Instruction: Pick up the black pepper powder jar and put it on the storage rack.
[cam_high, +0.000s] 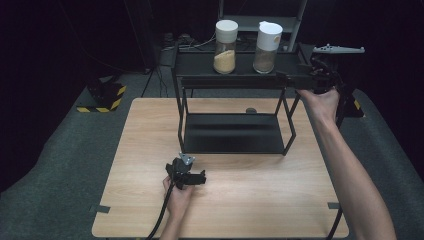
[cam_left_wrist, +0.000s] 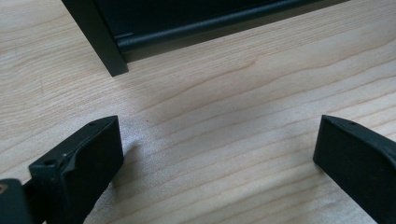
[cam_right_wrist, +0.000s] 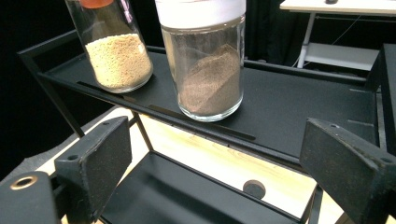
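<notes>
A dark room surrounds a pale wooden table (cam_high: 250, 200) carrying a black two-level rack (cam_high: 235, 75). The right gripper (cam_right_wrist: 219, 163) hangs at the rack's right end with its jaws spread wide and nothing between them, looking along the top shelf toward the jar of brown powder (cam_right_wrist: 208, 70), which stands near its right end. That jar stands upright, long axis vertical, white lid up. Just beside it, farther left, stands a jar of yellow grains (cam_right_wrist: 116, 51), equally upright. The left gripper (cam_left_wrist: 215, 149) rests low on the table in front of the rack, jaws also apart and empty. As I see it, the risk is a careless approach: a jaw clipping the shelf rail or nudging the brown jar into its neighbour, tipping either off the open shelf.
</notes>
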